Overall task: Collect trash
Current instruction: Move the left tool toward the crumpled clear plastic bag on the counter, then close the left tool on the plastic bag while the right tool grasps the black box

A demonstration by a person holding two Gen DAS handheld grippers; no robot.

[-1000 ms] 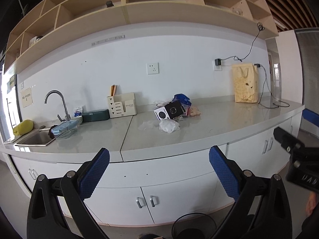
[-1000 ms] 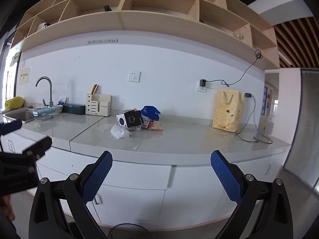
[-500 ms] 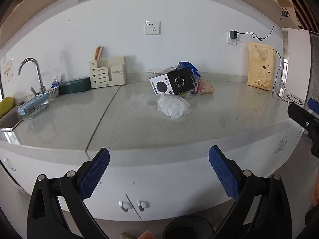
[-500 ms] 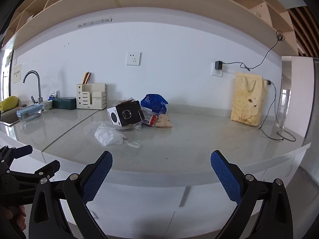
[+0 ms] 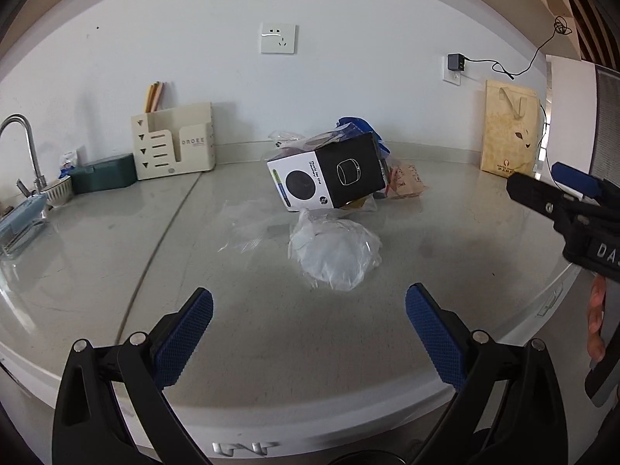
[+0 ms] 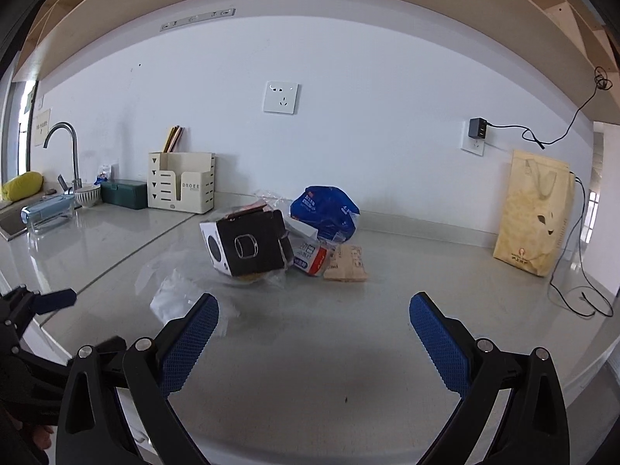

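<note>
A pile of trash lies mid-counter: a black and white box (image 5: 327,182) (image 6: 248,246), a blue bag (image 6: 325,213), a small white and red carton (image 6: 312,257), a tan wrapper (image 6: 347,269) and a crumpled clear plastic bag (image 5: 333,254) (image 6: 174,300) in front. My left gripper (image 5: 310,333) is open and empty over the counter's front edge, short of the plastic bag. My right gripper (image 6: 314,335) is open and empty, short of the box. Each gripper shows at the edge of the other's view.
A cream organizer (image 5: 174,147), a green case (image 5: 102,172), a bowl and a faucet (image 6: 64,151) with sink stand left. A yellow paper bag (image 6: 536,213) with cables stands right. Shelves hang above. A dark bin rim shows below the counter (image 5: 364,457).
Both grippers have moved forward and up from the cabinet front to over the counter edge. The trash pile looks much nearer. Both stay open.
</note>
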